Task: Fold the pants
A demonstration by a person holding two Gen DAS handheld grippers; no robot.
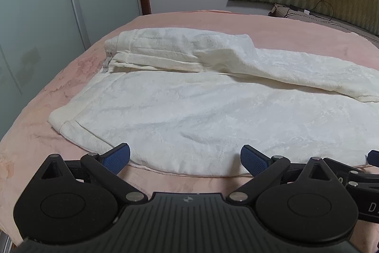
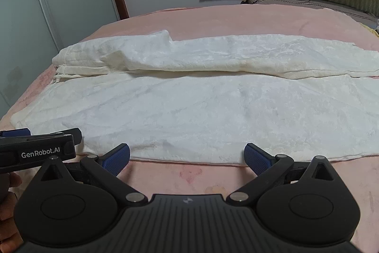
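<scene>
Two claws, left claw point(image 1: 185, 159) and right claw point(image 2: 187, 159), hover with fingers apart, side by side, just short of the white fleece pants point(image 2: 189, 106) spread lengthwise on the pink bed point(image 2: 189, 179), likely positioned to pinch the near edge.

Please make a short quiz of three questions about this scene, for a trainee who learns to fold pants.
1. True or false: the left gripper grips the white pants.
2. The pants lie on: A) a pink blanket B) a wooden table C) a grey carpet.
3. How do the jaws of the right gripper stand?

Key: 1 false, both grippers are empty, near the closest edge of the pants. 2 A. 3 open.
</scene>
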